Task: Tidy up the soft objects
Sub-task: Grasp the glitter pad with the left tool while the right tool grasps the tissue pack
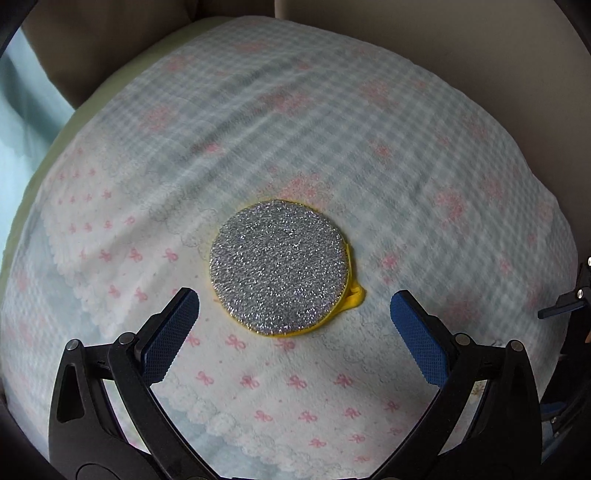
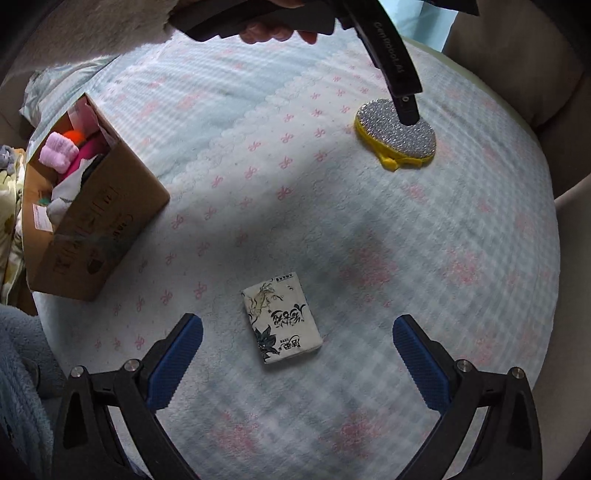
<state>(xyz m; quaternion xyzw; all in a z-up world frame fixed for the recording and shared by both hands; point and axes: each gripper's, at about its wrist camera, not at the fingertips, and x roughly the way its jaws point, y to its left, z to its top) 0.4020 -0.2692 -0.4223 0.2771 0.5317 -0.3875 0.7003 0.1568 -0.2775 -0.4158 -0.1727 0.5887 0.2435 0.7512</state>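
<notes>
A round silver scouring pad with a yellow rim (image 1: 279,267) lies on the pale checked blanket (image 1: 369,147). My left gripper (image 1: 294,306) is open just above it, the pad's near edge between the blue fingertips. In the right wrist view the same pad (image 2: 397,134) lies far right, with the left gripper's black arm (image 2: 391,55) over it. A white tissue pack with dark print (image 2: 281,322) lies on the blanket. My right gripper (image 2: 297,332) is open, its fingertips on either side of the pack.
An open cardboard box (image 2: 107,218) stands at the left, holding pink, orange and white soft items (image 2: 61,153). Beige cushions (image 1: 443,33) border the blanket at the back. A blue fleece (image 2: 18,369) lies at the lower left.
</notes>
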